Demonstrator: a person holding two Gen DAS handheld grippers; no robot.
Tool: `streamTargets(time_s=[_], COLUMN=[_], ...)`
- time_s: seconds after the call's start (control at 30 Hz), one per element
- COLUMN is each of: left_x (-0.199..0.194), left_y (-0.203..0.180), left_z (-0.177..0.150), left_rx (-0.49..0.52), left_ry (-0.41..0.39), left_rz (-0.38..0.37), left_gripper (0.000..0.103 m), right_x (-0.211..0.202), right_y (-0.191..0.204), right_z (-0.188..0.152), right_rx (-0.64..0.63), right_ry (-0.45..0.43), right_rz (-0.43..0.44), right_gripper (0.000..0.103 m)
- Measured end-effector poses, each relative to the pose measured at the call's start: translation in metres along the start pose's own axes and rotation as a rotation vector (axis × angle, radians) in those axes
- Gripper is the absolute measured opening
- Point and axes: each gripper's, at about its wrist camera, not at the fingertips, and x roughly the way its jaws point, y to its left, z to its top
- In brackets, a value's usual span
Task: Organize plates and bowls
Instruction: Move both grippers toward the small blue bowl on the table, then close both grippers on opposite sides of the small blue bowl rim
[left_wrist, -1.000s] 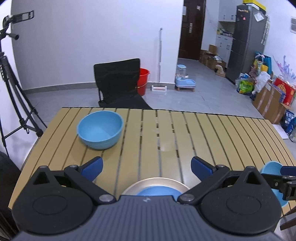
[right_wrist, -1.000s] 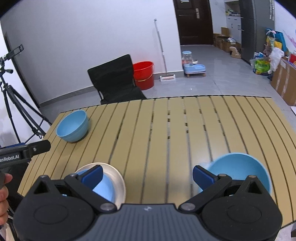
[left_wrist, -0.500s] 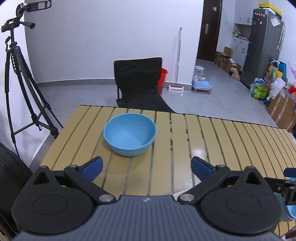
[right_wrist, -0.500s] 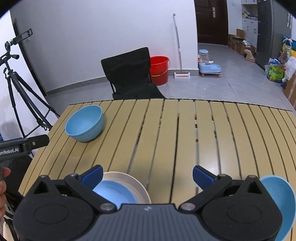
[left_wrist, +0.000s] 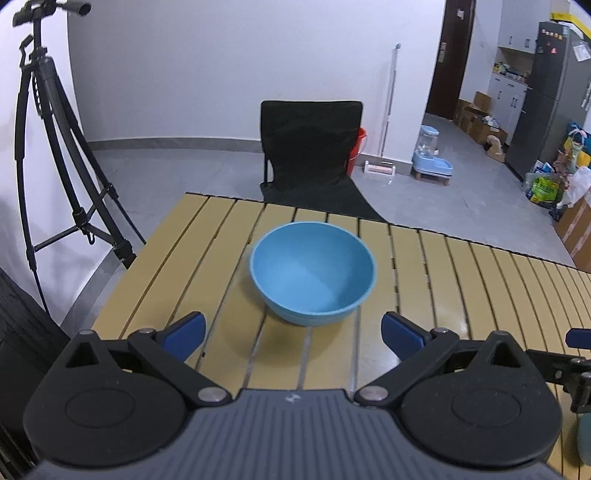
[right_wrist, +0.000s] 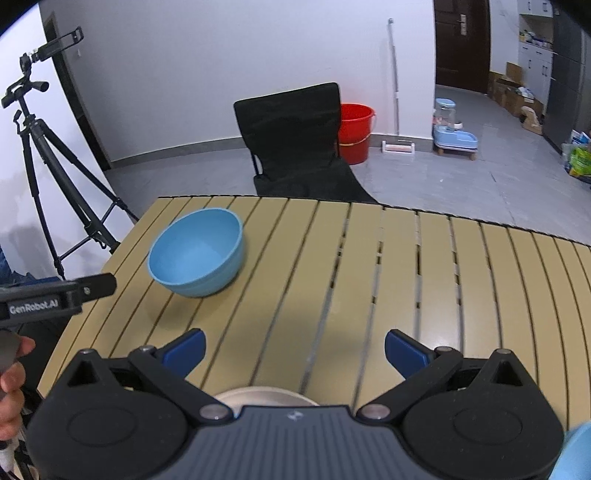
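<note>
A light blue bowl (left_wrist: 312, 271) stands upright on the slatted wooden table (left_wrist: 461, 280), straight ahead of my left gripper (left_wrist: 293, 334), which is open and empty just short of it. The right wrist view has the same bowl (right_wrist: 195, 253) at the table's far left. My right gripper (right_wrist: 294, 350) is open with nothing between its fingers, over bare slats. A metal plate's rim (right_wrist: 266, 395) peeks out just under the right gripper's body. A sliver of another blue bowl (right_wrist: 578, 454) shows at the lower right corner.
A black folding chair (left_wrist: 310, 147) stands behind the table's far edge. A camera tripod (left_wrist: 48, 155) is off the left side, with a red bucket (right_wrist: 354, 129) behind the chair. The left gripper's body (right_wrist: 55, 299) and a hand (right_wrist: 11, 373) show at the left.
Both grippers have swung left. The far blue bowl now sits centred in front of the left gripper, and the plate and the right-hand bowl have slid almost out of both views.
</note>
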Motion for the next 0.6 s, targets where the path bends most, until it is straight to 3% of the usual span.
streamTargets(time_s=[0.6], left_x=[0.082], left_y=[0.041], left_z=[0.033], left_rx=[-0.084], left_ry=[0.065], left_rz=[0.028], left_gripper=[0.103], right_x=[0.101], right_y=[0.042], right_z=[0.071], right_rx=[-0.057], right_ry=[0.055], right_rz=[0.039], right_gripper=[0.103])
